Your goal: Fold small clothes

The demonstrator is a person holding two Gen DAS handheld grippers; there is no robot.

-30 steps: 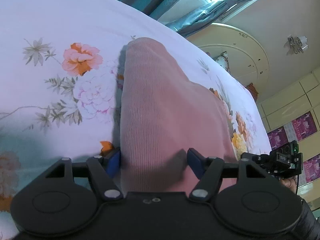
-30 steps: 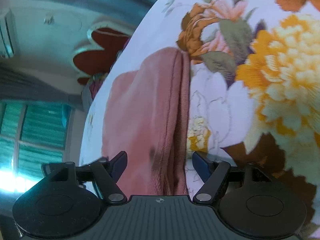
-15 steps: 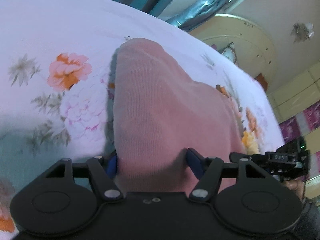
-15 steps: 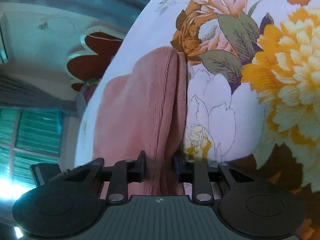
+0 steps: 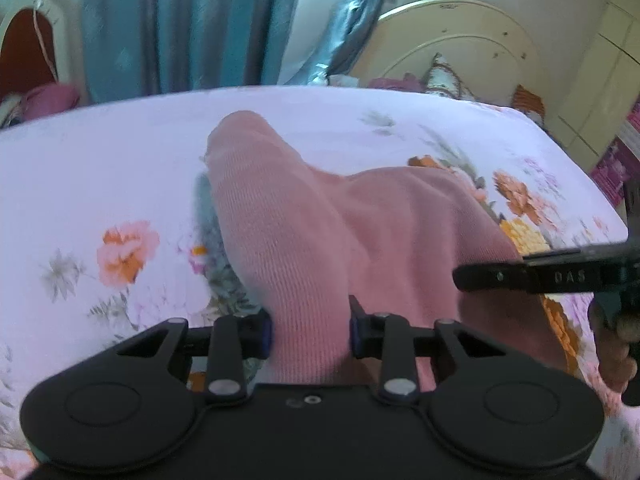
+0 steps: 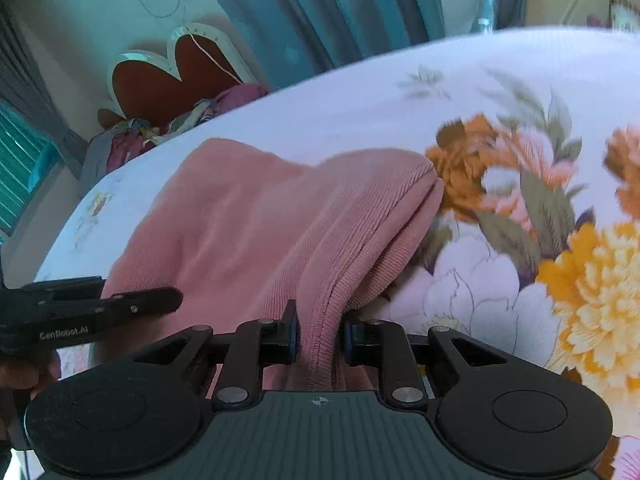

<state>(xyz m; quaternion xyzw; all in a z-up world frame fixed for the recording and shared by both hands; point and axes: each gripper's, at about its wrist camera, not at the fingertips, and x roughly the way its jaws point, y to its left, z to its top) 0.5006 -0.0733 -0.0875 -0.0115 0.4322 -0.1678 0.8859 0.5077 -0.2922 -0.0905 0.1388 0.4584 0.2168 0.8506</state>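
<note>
Closing on pink garment (image 5: pixel 320 240): left claw (image 5: pixel 310 330) and right claw (image 6: pixel 319 338) each pinch an edge above the bed (image 5: pixel 100 152).

Bed covered by floral sheet (image 5: pixel 120 152). Teal curtains (image 5: pixel 180 24) hung behind. Cream headboard (image 5: pixel 460 48) seen at right; pillow (image 5: pixel 444 76) leaned against it.

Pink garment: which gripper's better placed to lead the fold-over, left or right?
Neither clearly; it looks like a two-handed move. The left gripper and right gripper are each closing on a near-edge bunch of the pink garment, lifted off the floral bedsheet. Right holds the ribbed hem.
</note>
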